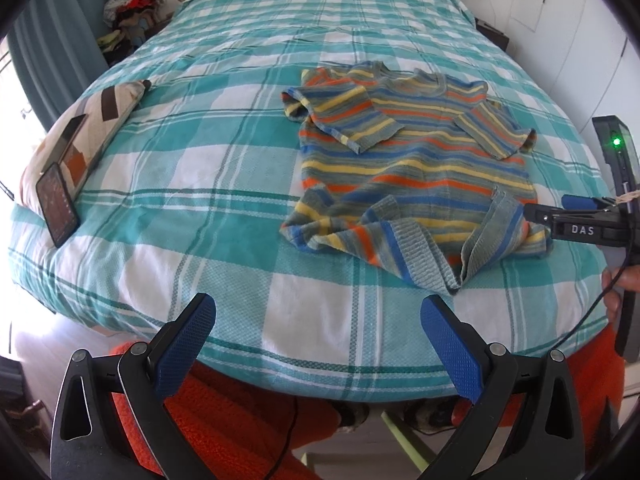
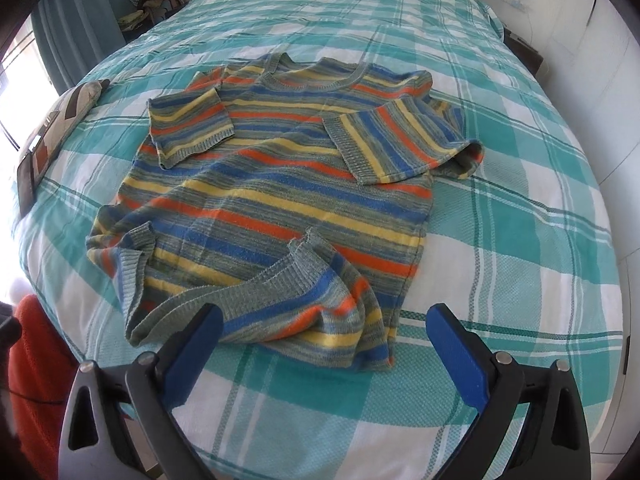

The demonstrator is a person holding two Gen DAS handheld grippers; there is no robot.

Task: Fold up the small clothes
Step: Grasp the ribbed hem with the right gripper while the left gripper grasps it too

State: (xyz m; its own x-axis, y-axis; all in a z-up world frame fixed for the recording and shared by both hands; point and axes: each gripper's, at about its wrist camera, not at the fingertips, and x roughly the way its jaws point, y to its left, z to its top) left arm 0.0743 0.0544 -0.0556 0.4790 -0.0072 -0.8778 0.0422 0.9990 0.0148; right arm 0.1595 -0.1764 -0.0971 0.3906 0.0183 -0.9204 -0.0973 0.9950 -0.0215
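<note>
Striped knit, orange, yellow, blue and grey-green: the small sweater [image 2: 276,184] lies face up on the bed, collar toward the pillows, both short sleeves already turned in over the chest, the ribbed hem [image 2: 224,296] rumpled and lifted at the near edge; the right gripper [image 2: 324,344] hovers just over that hem, jaws wide, nothing between the pads; the left gripper [image 1: 318,336] hangs off the sweater's near-left corner, jaws equally wide and empty, over bare bedspread. The job here looks like taking the hem at both corners; best to pinch both layers of ribbing, pull it flat first, then carry it up toward the collar evenly so the stripes stay square. The checked teal-and-white bedspread [image 1: 200,216] is soft and quilted, so it may drag with the knit; a patterned cushion [image 1: 100,116] and a dark phone [image 1: 58,206] sit well apart at the left edge; a curtain [image 1: 48,28] and a heap of clothes [image 1: 128,4] stand beyond.
</note>
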